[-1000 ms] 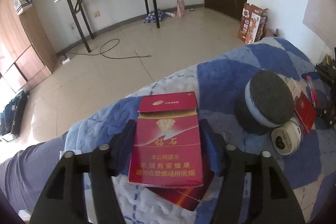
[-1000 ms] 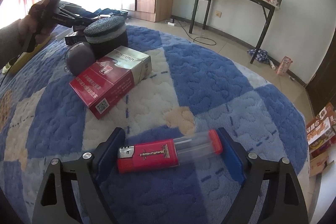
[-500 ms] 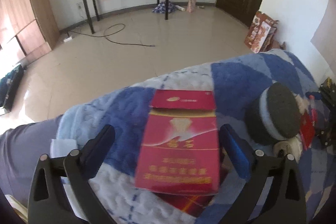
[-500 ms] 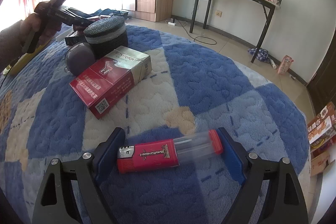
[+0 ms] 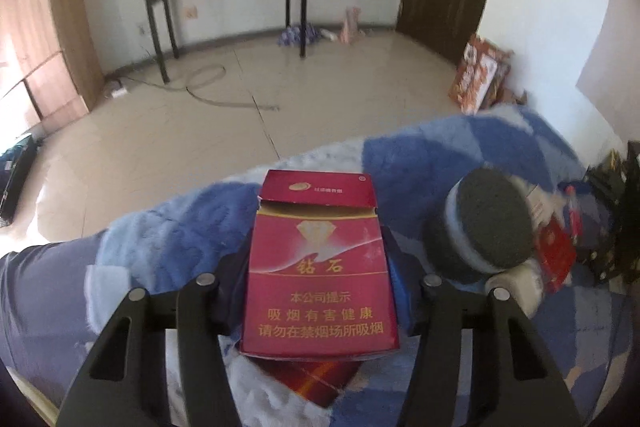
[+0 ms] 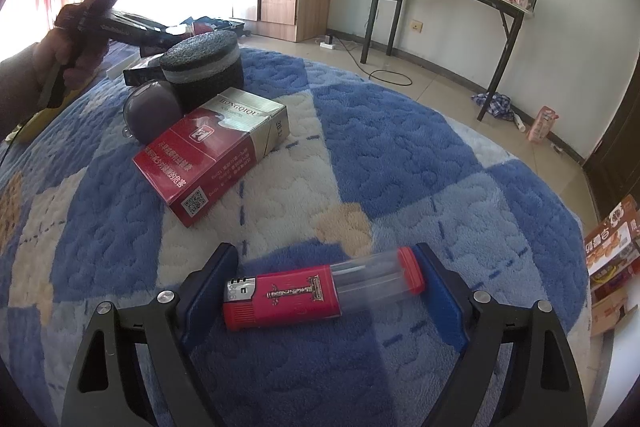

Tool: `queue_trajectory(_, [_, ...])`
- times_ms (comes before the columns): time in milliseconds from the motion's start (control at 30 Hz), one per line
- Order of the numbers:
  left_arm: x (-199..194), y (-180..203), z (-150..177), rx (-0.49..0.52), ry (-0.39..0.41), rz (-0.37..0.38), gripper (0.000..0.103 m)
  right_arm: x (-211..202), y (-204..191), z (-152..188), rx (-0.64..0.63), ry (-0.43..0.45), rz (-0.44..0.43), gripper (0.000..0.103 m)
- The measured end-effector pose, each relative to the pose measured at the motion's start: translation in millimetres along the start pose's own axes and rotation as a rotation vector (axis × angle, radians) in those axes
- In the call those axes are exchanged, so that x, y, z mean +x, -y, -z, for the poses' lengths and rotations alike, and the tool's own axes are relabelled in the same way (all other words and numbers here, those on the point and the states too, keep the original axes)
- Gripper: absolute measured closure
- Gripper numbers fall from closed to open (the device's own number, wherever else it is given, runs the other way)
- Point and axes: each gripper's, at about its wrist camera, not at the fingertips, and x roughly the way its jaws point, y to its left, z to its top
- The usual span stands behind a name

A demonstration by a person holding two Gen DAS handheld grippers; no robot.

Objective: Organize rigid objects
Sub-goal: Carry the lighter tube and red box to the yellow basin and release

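Observation:
My left gripper (image 5: 318, 267) is shut on a red cigarette pack (image 5: 318, 263) with gold writing, its lid slightly open, held above another red pack (image 5: 316, 381) on the blue and white blanket (image 5: 420, 163). My right gripper (image 6: 326, 291) is open, its jaws on either side of a red lighter (image 6: 320, 293) with a clear end that lies crosswise on the blanket (image 6: 392, 147). A red and silver cigarette pack (image 6: 212, 153) lies further left in the right wrist view.
A round black and grey foam block (image 5: 490, 223) and a white round case (image 5: 516, 287) lie right of the held pack. The foam block (image 6: 204, 65) and a dark pouch (image 6: 152, 111) sit behind the silver pack. The bed edge drops to a tiled floor (image 5: 200, 147).
The left gripper opened around the red pack half a second ago and has closed on it again, lifting it. The right gripper and lighter have not moved.

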Motion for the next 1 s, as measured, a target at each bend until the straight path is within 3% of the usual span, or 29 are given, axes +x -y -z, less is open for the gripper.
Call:
queue_trajectory(200, [-94, -15, 28, -0.037, 0.188, -0.055, 0.046, -14, -7, 0, -0.032, 0.047, 0.016, 0.020])
queue_trajectory(333, [-168, -43, 72, -0.093, 0.277, -0.148, 0.046, -38, -26, -5, -0.068, 0.103, 0.018, 0.020])
queue_trajectory(400, [-210, -60, 100, -0.119, 0.313, -0.228, 0.046, -59, -44, -17, -0.087, 0.158, -0.023, 0.020])
queue_trajectory(533, [-276, -103, 157, -0.226, 0.251, -0.370, 0.046, -76, -111, -68, -0.189, 0.226, -0.174, 0.020])
queue_trajectory(667, [-300, -139, 210, -0.334, 0.166, -0.489, 0.046, -42, -211, -136, -0.305, 0.198, -0.384, 0.020])
queue_trajectory(767, [-295, -168, 235, -0.400, 0.128, -0.486, 0.046, -4, -296, -174, -0.414, 0.167, -0.468, 0.020])
queue_trajectory(867, [-282, -192, 240, -0.432, 0.108, -0.492, 0.046, 35, -369, -201, -0.475, 0.111, -0.547, 0.020])
queue_trajectory(1000, [-272, -231, 235, -0.500, 0.109, -0.469, 0.046, 82, -427, -221, -0.537, 0.057, -0.546, 0.020])
